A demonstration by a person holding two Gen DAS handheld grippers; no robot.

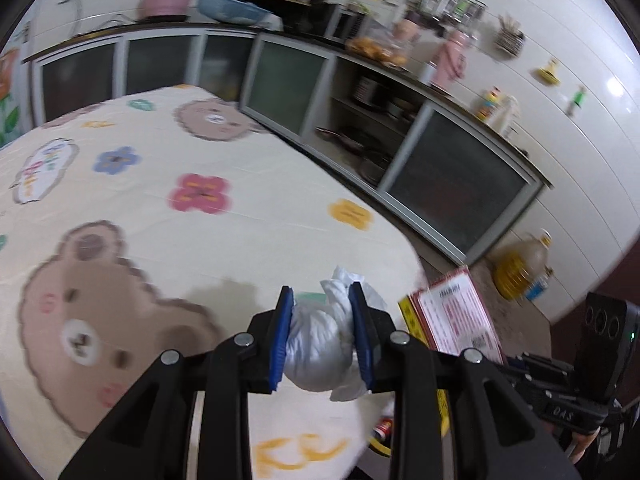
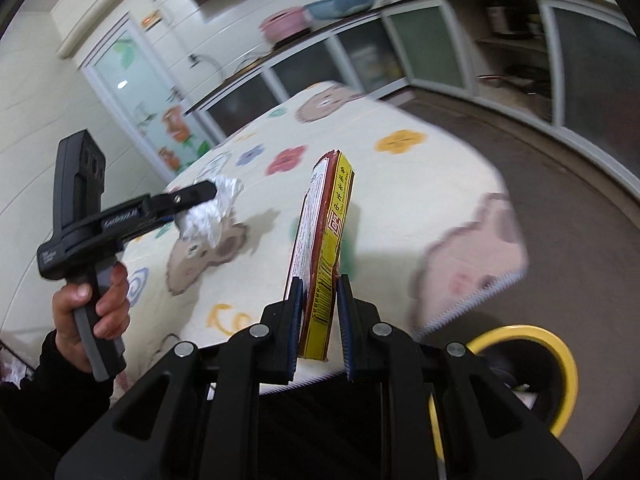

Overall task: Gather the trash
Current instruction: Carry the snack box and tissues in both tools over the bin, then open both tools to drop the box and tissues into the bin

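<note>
My left gripper (image 1: 322, 338) is shut on a crumpled white paper wad (image 1: 320, 344), held above the near edge of the table with the bear-and-flower cloth (image 1: 180, 232). From the right wrist view the same wad (image 2: 210, 212) shows in the left gripper (image 2: 200, 200), gripped by a hand (image 2: 92, 304). My right gripper (image 2: 320, 320) is shut on a flat red-and-yellow box (image 2: 324, 248) standing on edge between the blue pads. That box (image 1: 456, 316) appears at the right of the left wrist view. A yellow-rimmed bin (image 2: 532, 372) sits on the floor at the lower right.
Kitchen cabinets with glass doors (image 1: 452, 184) run along the far wall and right side. A yellow oil jug (image 1: 520, 268) stands on the floor by the cabinets. Dark floor (image 2: 540, 208) lies between the table and the cabinets.
</note>
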